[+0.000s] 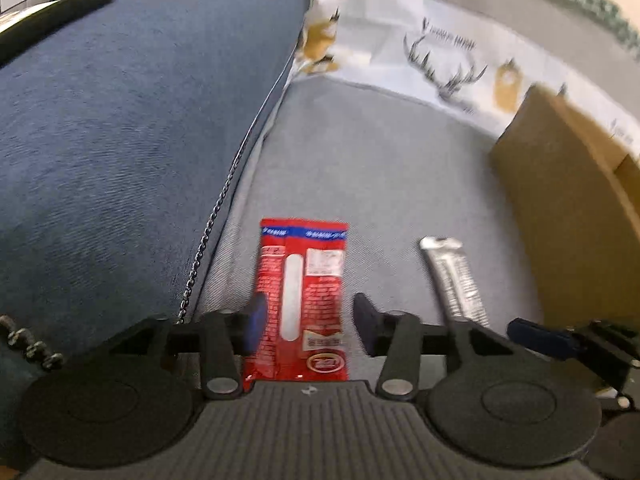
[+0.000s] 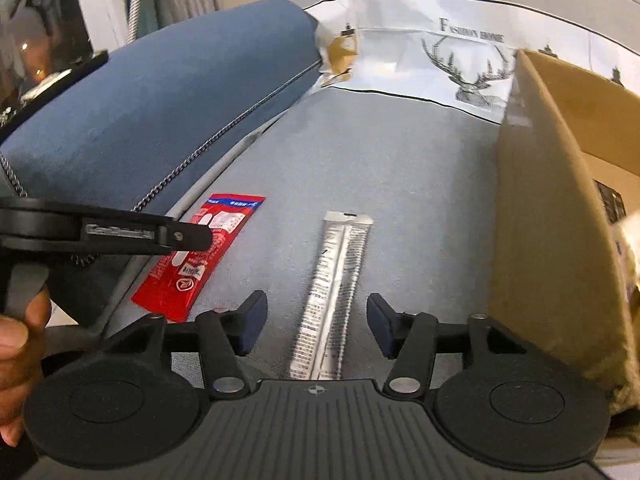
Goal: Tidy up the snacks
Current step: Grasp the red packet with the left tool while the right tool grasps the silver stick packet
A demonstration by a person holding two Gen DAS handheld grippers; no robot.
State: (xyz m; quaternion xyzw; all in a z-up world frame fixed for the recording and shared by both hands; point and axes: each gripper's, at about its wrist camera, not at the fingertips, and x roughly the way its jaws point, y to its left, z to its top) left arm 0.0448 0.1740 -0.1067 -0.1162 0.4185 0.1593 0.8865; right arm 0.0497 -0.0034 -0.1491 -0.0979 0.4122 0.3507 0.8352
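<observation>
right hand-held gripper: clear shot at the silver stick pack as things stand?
Probably yes. The right hand-held gripper is open, with the silver stick pack lying flat on the grey cushion between its fingers. The cardboard box stands off to the side.

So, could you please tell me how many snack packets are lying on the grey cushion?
2: the red packet near the blue cushion, the silver packet nearer the box. The box may hide more.
</observation>
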